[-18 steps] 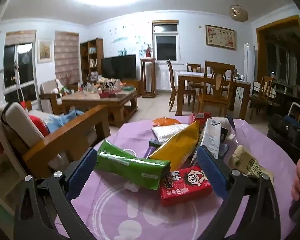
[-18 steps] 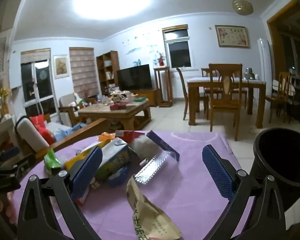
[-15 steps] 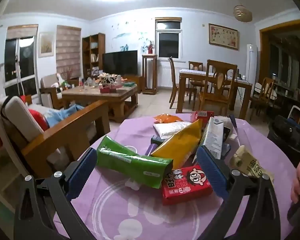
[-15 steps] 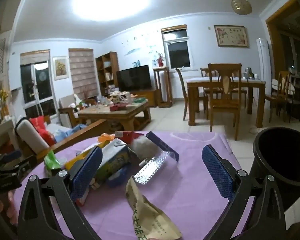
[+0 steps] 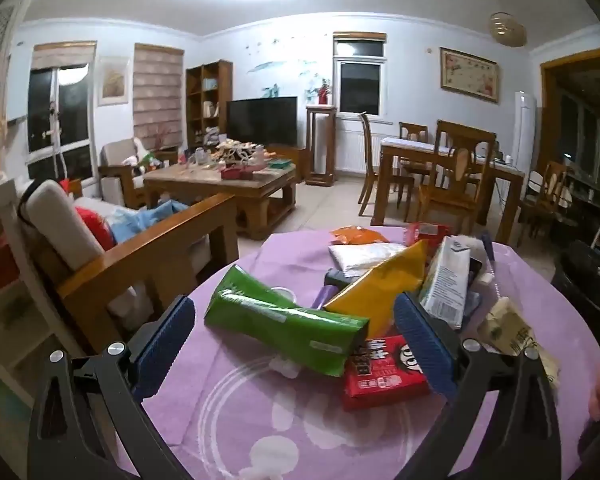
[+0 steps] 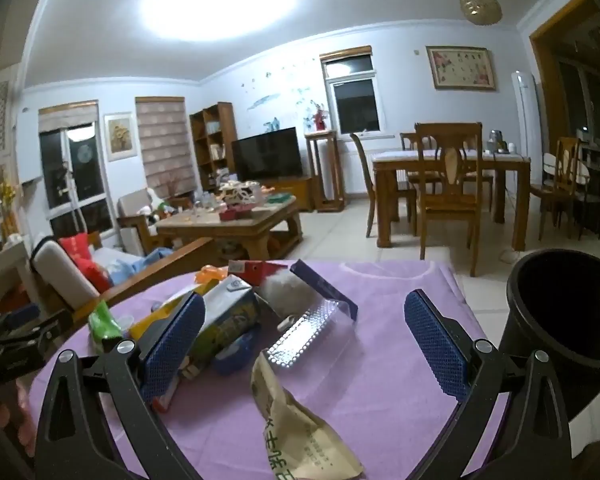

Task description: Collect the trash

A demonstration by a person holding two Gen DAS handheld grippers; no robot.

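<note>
Purple cloth covered the round table (image 5: 236, 412), and in the left wrist view the left gripper (image 5: 296, 344) stood spread to its widest and empty, with the green wrapper (image 5: 284, 324) lying just ahead between its fingers and the red carton (image 5: 384, 368) against the right finger. Beyond these the yellow bag (image 5: 384, 284) and a milk carton (image 5: 448, 280) were heaped together, so nothing looked collected yet. Bare cloth lay below the gripper; the table edge fell away to its left toward a wooden sofa arm (image 5: 148, 248). In the right wrist view the right gripper (image 6: 304, 340) was likewise wide open and held nothing, a tan paper bag (image 6: 300, 424) lying low between its fingers and a clear plastic tray (image 6: 312, 332) further ahead. The black bin (image 6: 560, 312) stood off its right finger, past the table edge, apparently empty, with open cloth between.
</note>
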